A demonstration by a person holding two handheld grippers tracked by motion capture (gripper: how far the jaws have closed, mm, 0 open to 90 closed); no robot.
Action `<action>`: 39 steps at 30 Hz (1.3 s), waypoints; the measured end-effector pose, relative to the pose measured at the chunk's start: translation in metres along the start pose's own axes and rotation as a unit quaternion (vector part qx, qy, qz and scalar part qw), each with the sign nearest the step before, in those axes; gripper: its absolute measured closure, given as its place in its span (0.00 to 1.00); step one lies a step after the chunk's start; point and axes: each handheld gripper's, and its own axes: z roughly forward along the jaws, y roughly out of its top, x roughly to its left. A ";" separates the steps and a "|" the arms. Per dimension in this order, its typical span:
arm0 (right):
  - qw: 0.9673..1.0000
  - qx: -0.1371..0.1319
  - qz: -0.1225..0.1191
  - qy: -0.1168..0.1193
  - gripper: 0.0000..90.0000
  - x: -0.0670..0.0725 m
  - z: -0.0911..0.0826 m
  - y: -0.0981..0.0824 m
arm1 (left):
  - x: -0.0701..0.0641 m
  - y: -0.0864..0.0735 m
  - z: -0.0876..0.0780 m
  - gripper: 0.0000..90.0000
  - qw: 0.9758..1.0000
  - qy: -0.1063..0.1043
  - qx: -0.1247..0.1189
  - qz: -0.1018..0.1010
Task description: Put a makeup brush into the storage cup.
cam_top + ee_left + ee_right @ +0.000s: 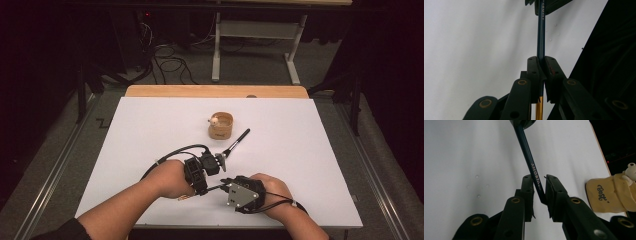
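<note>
Pencil (541,37) clamped in left gripper (541,71).
Right gripper (539,191) jaws slightly apart around its end; whether they press, I cannot tell.

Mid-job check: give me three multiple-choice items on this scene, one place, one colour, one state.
1. Where does the tan holder stand?
A) beyond both hands
B) between the forearms
C) on the floor
2. The slim handle in the left gripper is:
A) red
B) dark blue
C) white
3. The left gripper is:
A) wide open
B) shut on nothing
C) shut on the handle

A: the holder sits farther up the white sheet than the hands.
B: the left gripper view shows it dark blue.
C: both pads press it.
</note>
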 end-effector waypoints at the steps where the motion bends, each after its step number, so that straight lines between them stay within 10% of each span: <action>1: 1.000 0.002 0.004 0.001 0.87 0.001 0.000 0.000 | 0.000 0.000 0.000 0.92 1.000 0.000 -0.001 0.000; 22: 1.000 0.001 -0.024 0.010 0.97 0.004 0.000 0.000 | 0.005 -0.002 -0.004 0.73 1.000 0.006 -0.016 -0.010; 39: 1.000 0.014 -0.008 0.009 0.97 0.001 -0.003 -0.007 | 0.010 -0.007 -0.003 0.36 0.998 0.042 -0.034 -0.042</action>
